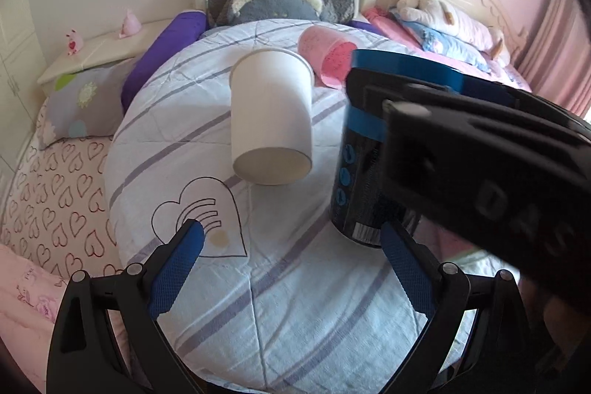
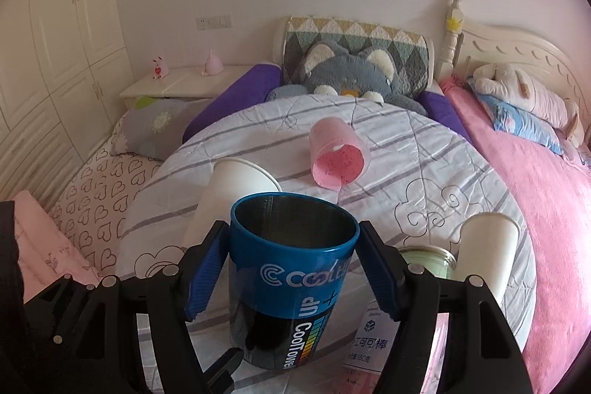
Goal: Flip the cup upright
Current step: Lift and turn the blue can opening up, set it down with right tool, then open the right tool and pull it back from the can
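The jaws of the right gripper (image 2: 293, 268) are pinching the blue-and-black cup (image 2: 291, 279) just below its rim, the cup standing mouth-up between them over the striped quilt (image 2: 406, 154). The left gripper (image 1: 291, 264) is hanging with jaws spread and nothing between them; a white paper cup (image 1: 271, 115) is lying ahead of them, a pink cup (image 1: 328, 56) lying farther beyond.

We see glossy blue-and-black plastic on the cup (image 2: 291, 279), smooth and shiny. The gripper (image 2: 293, 268) pads (image 2: 205, 277) show rough, knurled blue rubber on matt black plastic. The paper cup (image 1: 271, 115) looks matt white. The quilt (image 1: 280, 301) is soft, creased cotton cloth; the pink cup (image 2: 338, 154) looks frosted plastic.
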### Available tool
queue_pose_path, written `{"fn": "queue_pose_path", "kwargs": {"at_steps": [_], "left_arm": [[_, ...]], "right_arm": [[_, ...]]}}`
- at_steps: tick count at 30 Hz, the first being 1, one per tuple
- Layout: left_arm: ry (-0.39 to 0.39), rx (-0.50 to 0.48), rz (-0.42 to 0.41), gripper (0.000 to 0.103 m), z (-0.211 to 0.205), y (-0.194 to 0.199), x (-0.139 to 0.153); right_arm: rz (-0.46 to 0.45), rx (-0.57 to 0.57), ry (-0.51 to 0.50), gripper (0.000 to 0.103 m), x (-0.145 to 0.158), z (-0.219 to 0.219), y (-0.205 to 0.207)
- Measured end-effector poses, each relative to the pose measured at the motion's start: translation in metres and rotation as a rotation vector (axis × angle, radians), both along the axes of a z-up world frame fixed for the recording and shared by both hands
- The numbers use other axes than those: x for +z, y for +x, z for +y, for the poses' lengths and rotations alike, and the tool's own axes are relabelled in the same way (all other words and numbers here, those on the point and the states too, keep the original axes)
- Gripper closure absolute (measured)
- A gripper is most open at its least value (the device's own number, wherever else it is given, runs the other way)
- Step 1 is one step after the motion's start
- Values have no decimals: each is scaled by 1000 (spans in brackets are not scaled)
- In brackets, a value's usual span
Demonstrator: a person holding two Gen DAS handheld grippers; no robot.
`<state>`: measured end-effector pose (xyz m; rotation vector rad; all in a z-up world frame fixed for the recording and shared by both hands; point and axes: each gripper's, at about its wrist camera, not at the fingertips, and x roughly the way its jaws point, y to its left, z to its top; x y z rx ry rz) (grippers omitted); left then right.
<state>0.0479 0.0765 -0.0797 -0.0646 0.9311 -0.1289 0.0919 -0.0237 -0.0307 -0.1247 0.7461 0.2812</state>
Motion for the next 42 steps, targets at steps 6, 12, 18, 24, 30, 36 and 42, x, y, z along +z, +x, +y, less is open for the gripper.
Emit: {"fn": "queue_pose_path", "kwargs": {"at_steps": [6, 12, 18, 24, 30, 36, 42], "left_arm": [[-30, 13, -24, 5, 6, -11, 0], [-14, 45, -38, 5, 6, -25, 5], [21, 69, -67, 5, -3, -45, 19], [46, 114, -115, 2, -14, -75, 36], [95, 121, -171, 1, -35, -101, 51], [160, 128, -233, 1, -54, -119, 62], [194, 131, -271, 1, -62, -128, 68]], "right_arm": [[-86, 40, -20, 32, -2, 1, -22], [-135, 63, 28, 25, 3, -5, -44], [-186, 60, 89, 22, 19, -22, -70], [-270, 26, 131, 20, 43, -53, -109], [-325, -46, 119, 18, 54, -81, -139], [-369, -132, 97, 16, 59, -106, -160], [-397, -200, 120, 15, 62, -126, -168]]}}
